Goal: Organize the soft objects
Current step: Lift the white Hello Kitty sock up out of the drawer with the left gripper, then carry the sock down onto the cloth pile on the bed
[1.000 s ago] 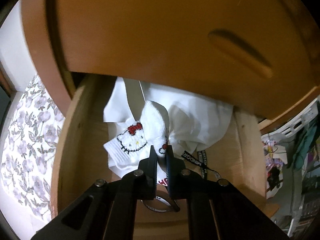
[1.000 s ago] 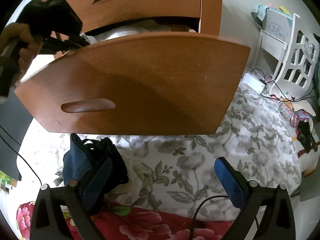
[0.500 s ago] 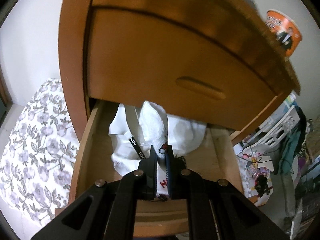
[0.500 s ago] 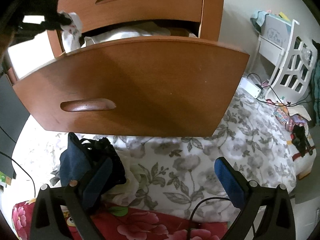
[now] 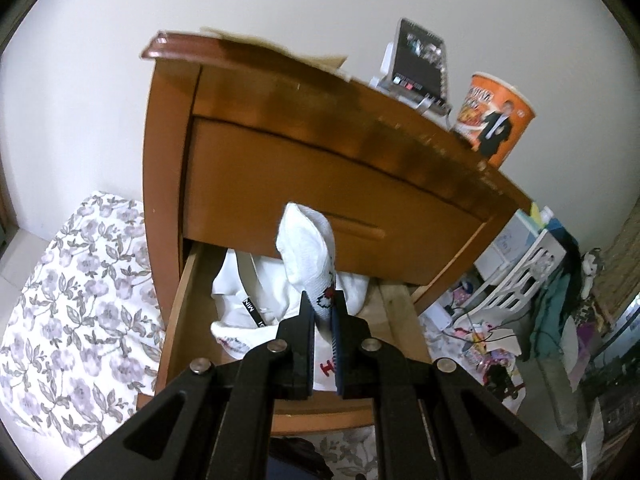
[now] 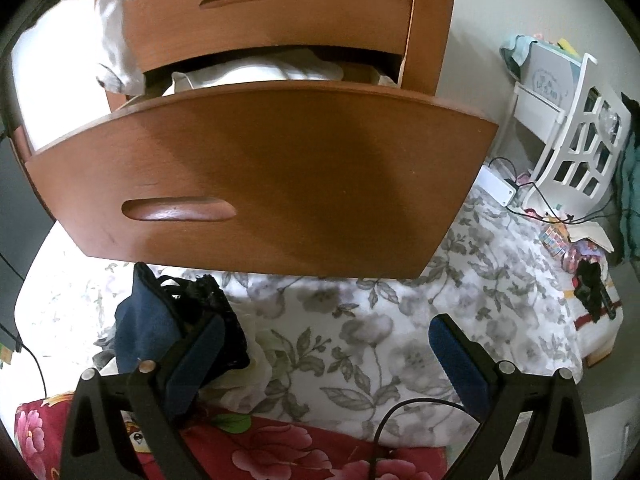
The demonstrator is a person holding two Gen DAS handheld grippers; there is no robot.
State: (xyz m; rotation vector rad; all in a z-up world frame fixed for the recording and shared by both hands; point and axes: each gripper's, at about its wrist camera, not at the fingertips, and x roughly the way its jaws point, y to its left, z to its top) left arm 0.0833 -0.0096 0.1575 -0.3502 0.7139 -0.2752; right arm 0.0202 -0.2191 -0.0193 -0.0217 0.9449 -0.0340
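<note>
My left gripper is shut on a white sock with a red-bow cartoon print; the sock stands up above the open lower drawer of a wooden nightstand. White clothes lie heaped in that drawer. In the right wrist view the same sock hangs at the top left, above the drawer front. My right gripper is open, low over a floral bedspread, with nothing between its fingers. A dark blue and black garment pile lies by its left finger.
The nightstand's upper drawer is shut. An orange cup and a small device stand on top. A white rack, cables and clutter lie at the right. A red flowered blanket lies below the right gripper.
The left gripper has risen and pulled back with the sock, lifting it out of the drawer's white pile. The right gripper has stayed nearly still.
</note>
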